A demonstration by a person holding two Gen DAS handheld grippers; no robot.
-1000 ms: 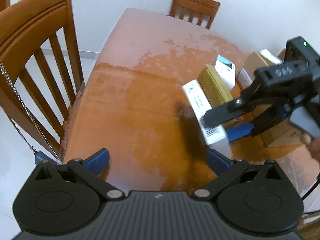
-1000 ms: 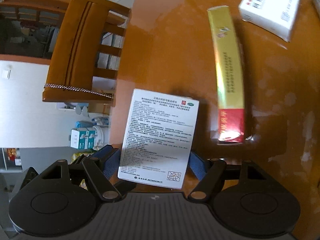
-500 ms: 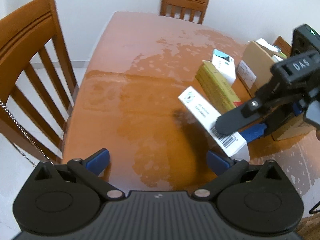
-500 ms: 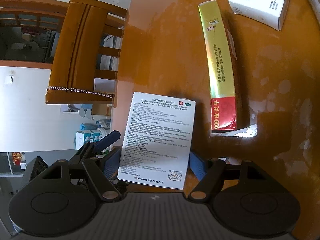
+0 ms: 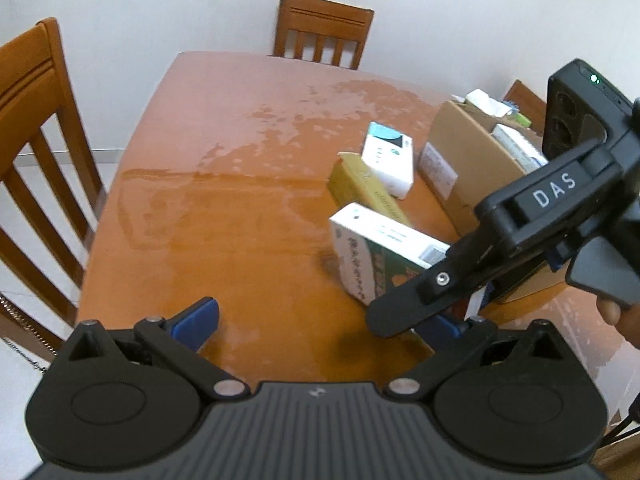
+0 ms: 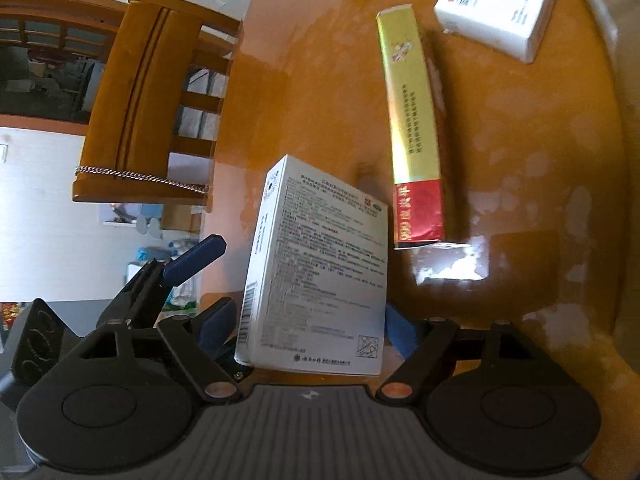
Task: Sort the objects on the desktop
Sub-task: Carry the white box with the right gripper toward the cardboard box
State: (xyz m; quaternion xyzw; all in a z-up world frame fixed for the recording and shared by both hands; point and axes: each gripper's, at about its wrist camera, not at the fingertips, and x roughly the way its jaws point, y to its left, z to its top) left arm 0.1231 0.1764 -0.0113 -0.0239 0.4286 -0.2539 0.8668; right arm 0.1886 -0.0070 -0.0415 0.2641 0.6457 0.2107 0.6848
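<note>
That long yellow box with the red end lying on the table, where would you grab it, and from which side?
Across its narrow width near the middle, coming down from above. The yellow box lies flat and long, with bare table along one long side and a clear gap to the white box. So one pad fits each side, and a middle grip should keep it level.

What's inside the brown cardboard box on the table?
The cardboard box is open on top, and white packets and crumpled paper show above its rim. Its wall and the right gripper hide anything deeper.
</note>
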